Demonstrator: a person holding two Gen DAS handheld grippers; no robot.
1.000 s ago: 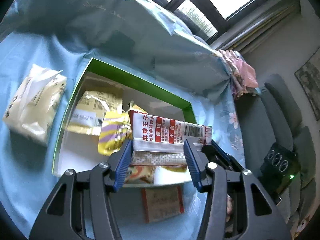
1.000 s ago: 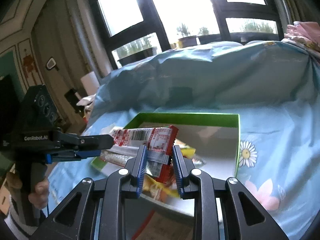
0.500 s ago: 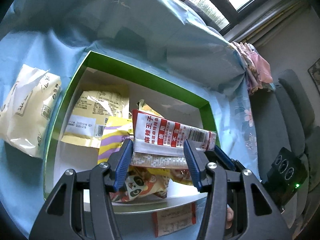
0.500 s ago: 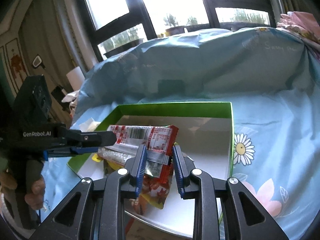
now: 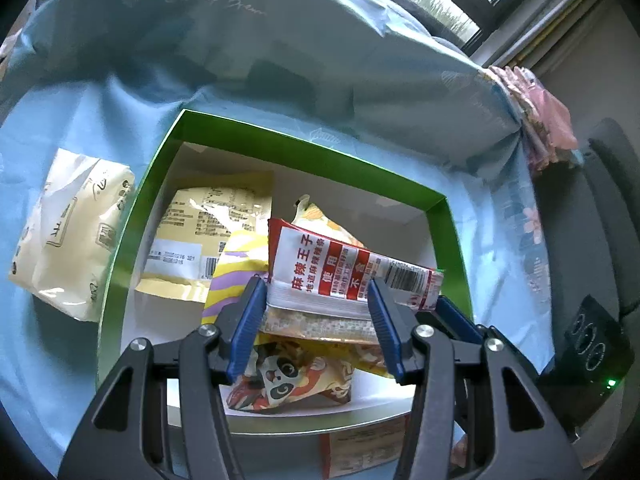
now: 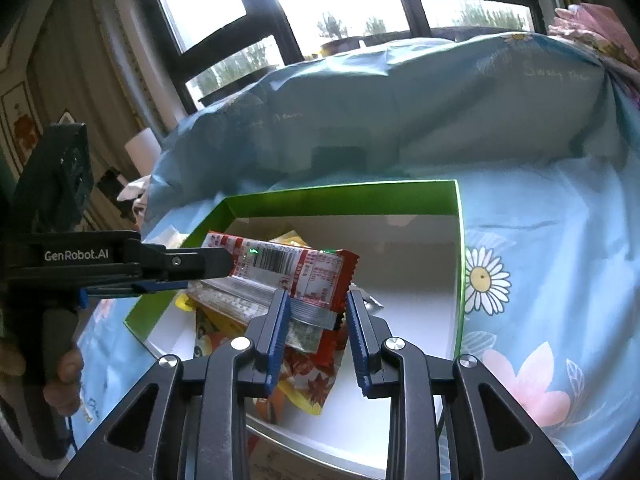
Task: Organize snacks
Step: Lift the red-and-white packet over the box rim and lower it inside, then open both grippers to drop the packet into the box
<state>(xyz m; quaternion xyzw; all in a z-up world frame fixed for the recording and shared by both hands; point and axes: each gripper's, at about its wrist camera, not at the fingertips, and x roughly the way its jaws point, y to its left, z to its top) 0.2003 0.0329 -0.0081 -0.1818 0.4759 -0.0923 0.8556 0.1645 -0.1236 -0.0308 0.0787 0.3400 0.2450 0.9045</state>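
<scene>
Both hand-held grippers (image 5: pixel 318 312) (image 6: pixel 316 312) clamp red packet (image 5: pixel 340 272) (over green box (image 5: pixel 448 236)).

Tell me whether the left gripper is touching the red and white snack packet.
Touching. The left wrist view shows the left gripper with both blue pads pressed against the sides of the red and white snack packet, holding it above the green box.
</scene>
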